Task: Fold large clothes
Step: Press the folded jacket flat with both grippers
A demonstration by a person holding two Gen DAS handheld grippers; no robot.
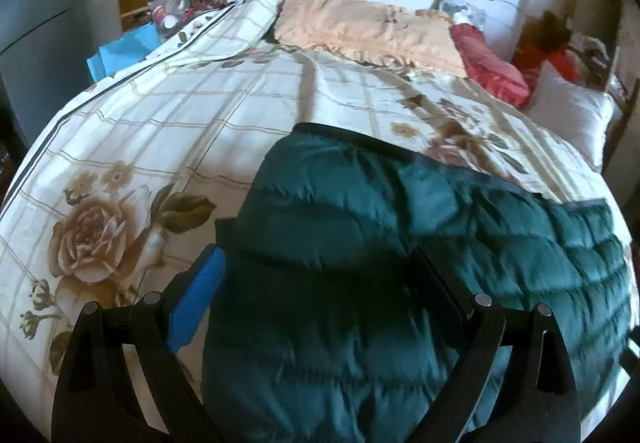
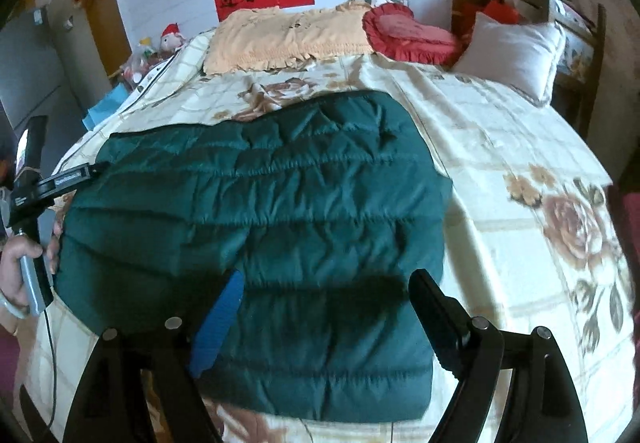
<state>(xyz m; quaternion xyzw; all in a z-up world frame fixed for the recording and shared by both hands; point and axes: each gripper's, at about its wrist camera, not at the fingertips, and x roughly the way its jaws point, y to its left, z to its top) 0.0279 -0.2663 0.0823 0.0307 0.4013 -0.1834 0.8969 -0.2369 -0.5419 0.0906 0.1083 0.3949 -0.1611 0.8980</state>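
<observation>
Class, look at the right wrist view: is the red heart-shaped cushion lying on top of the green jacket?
No: the red heart-shaped cushion lies far behind the green jacket.

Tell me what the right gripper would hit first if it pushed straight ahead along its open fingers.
Most likely the dark green quilted puffer jacket lying on the floral bedspread. The right gripper points down at the jacket's near part, with nothing between; exact depth is unclear.

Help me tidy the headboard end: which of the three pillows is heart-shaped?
The red ruffled pillow, lying between the long peach pillow and the plain white pillow; those two are rectangular.
</observation>
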